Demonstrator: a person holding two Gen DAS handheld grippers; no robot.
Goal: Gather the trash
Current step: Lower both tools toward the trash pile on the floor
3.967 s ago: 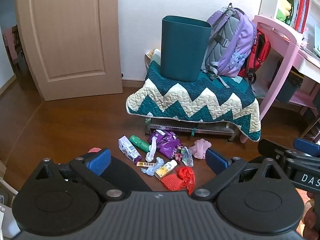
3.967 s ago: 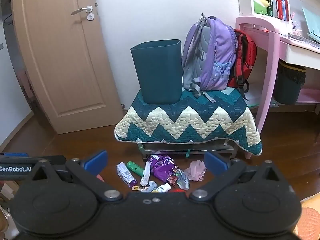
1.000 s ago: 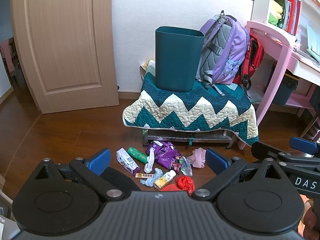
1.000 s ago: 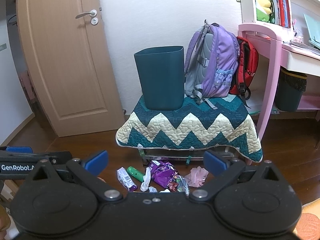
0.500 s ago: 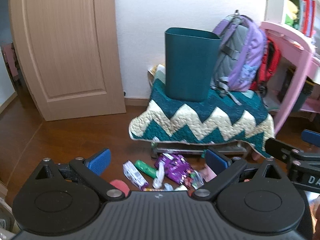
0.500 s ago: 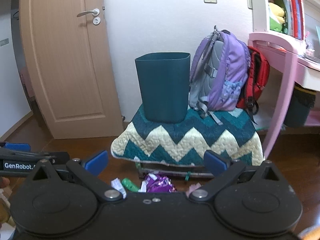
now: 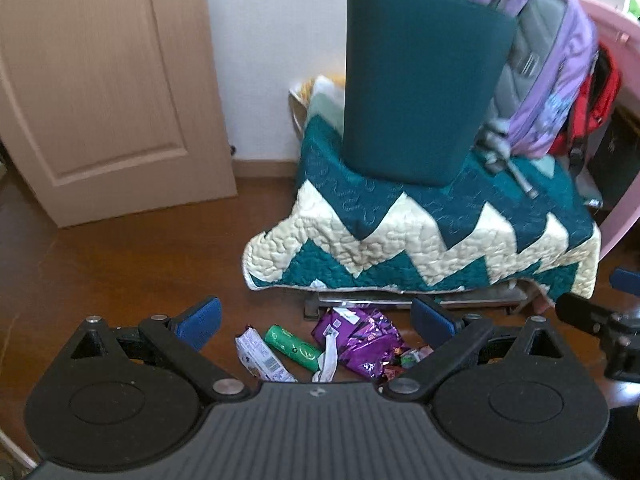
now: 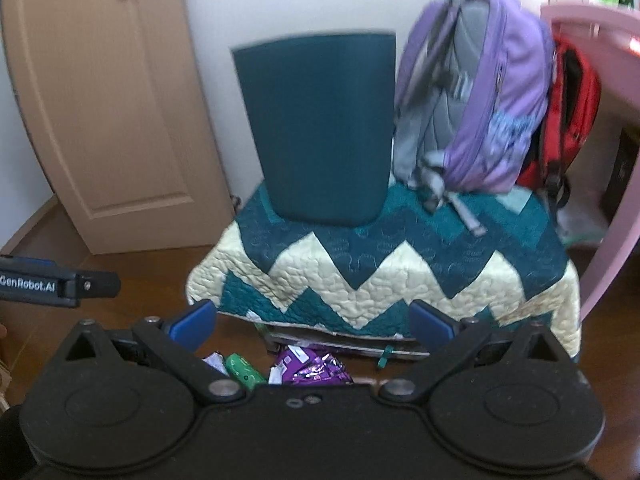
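You face a wooden floor (image 7: 120, 264) with a quilt-draped stand (image 7: 400, 232) against the far wall. On it the teal bin (image 7: 416, 92) stands left of a purple backpack (image 8: 488, 92). Trash (image 7: 352, 340) lies near its foot. Your left gripper (image 7: 316, 320) and right gripper (image 8: 312, 320) are spread wide, empty.

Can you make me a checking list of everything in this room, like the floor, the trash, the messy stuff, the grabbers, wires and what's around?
Surface: brown wooden floor, bare apart from the litter.
Job's things: dark teal bin upright on the zigzag quilt; purple wrapper, green tube and white packet on the floor before the quilt.
Clutter: purple backpack on the quilt beside the bin, red bag behind it.
Grippers: left hand-held gripper open, empty; right hand-held gripper open, empty.
Cables: nothing seen.
Surroundings: wooden door, white wall, pink desk.
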